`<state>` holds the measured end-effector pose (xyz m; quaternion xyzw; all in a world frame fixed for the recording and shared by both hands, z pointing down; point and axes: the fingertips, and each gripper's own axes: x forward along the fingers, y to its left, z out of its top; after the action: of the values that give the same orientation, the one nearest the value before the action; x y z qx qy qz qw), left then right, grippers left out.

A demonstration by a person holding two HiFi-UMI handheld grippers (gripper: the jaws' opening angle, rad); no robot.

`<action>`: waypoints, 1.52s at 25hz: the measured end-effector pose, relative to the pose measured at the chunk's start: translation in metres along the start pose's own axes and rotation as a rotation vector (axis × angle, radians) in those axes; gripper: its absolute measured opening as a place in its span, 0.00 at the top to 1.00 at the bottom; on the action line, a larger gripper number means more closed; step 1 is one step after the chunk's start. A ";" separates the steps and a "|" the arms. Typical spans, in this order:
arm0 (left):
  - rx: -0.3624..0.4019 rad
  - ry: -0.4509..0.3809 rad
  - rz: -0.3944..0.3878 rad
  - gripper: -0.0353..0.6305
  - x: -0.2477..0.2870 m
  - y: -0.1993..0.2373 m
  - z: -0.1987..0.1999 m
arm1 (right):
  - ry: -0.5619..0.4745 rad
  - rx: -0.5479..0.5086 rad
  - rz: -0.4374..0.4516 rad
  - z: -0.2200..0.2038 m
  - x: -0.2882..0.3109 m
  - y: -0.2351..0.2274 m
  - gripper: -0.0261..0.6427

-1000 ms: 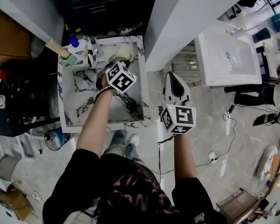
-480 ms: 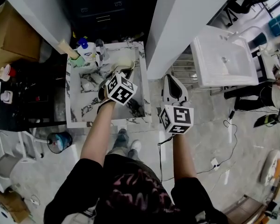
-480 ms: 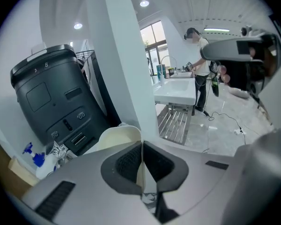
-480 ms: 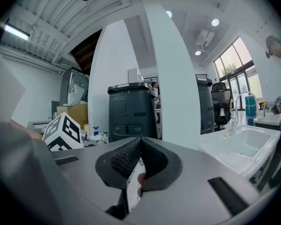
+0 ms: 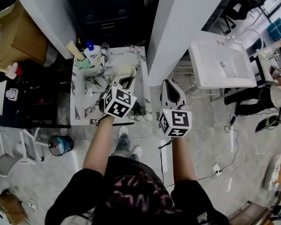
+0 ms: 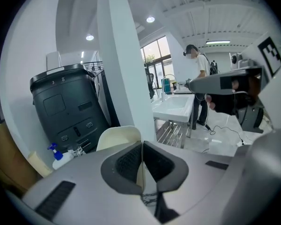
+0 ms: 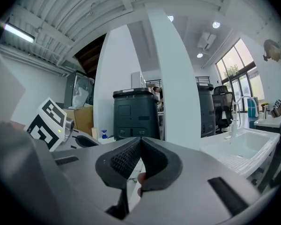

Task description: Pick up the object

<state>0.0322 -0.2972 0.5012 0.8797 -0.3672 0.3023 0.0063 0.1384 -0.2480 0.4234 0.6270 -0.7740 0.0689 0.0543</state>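
A white pillar (image 5: 187,22) rises beside a marbled basin (image 5: 86,109); a white washbasin (image 5: 220,64) stands right of it. Grey floor (image 5: 210,135); tall windows (image 6: 155,60); ceiling lights (image 6: 151,19).

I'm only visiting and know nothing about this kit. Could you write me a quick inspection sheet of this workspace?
Surface: marble-patterned basin, below the left gripper.
Job's things: cream object, pinched by its thin edge.
Clutter: spray bottle at the basin's far corner.
Grippers: left gripper shut on the cream object; right gripper shut, nothing in it.
Cables: cable trailing down to the floor.
Surroundings: white washbasin, dark bin, cardboard box.
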 end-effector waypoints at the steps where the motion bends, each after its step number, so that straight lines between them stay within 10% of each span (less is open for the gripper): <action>1: -0.013 -0.016 0.003 0.91 -0.008 -0.002 0.002 | -0.002 -0.003 0.005 0.001 -0.003 0.003 0.94; 17: -0.185 -0.228 0.126 0.91 -0.122 -0.007 0.021 | -0.055 -0.051 0.072 0.026 -0.055 0.047 0.94; 38: -0.192 -0.377 0.255 0.91 -0.201 0.007 0.048 | -0.127 -0.071 0.075 0.059 -0.081 0.048 0.94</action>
<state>-0.0567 -0.1843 0.3527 0.8625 -0.4968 0.0951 -0.0170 0.1084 -0.1702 0.3492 0.5984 -0.8008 0.0038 0.0247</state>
